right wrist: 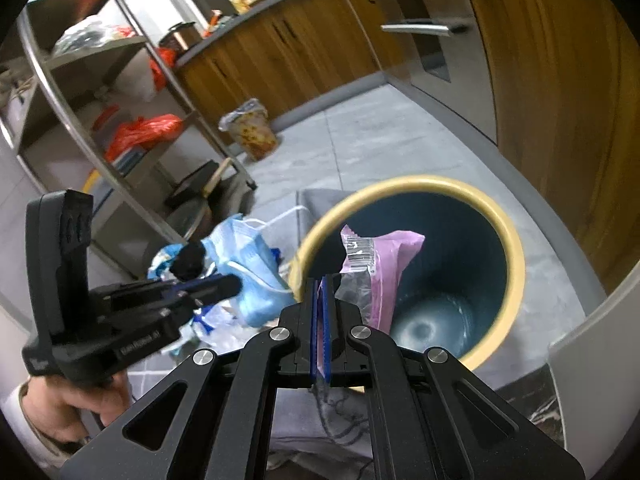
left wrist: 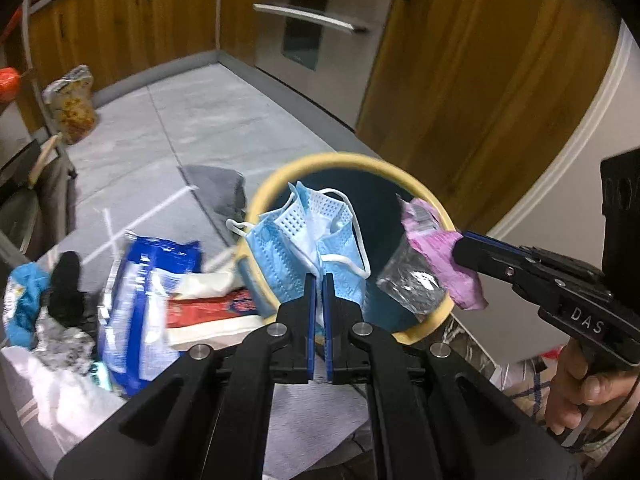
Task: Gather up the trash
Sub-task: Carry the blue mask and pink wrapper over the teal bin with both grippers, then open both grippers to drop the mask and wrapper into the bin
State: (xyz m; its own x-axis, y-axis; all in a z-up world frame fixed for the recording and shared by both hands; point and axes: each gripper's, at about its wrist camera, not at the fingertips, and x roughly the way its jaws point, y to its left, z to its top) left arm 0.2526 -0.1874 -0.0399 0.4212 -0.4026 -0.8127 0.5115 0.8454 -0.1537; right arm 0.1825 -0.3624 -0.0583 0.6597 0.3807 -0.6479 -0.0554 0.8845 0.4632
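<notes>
While bare grey floor (left wrist: 224, 116) lies open beyond the litter pile (left wrist: 132, 292), the left gripper (left wrist: 319, 280) pinches a blue face mask (left wrist: 304, 236) above the bin's yellow rim (left wrist: 264, 192). Rightward, the right gripper (right wrist: 320, 284) clamps a pink wrapper (right wrist: 384, 264) over the empty bin (right wrist: 516, 256).

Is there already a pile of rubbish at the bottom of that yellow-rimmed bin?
No. In the right wrist view the bin shows a bare bottom; the pink wrapper hangs above it.

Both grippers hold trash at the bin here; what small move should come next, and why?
Probably open the right gripper: its pink wrapper already hangs over the bin mouth, so it should drop inside. The left gripper's masks look to be over the rim, so they may need to move further in first.
</notes>
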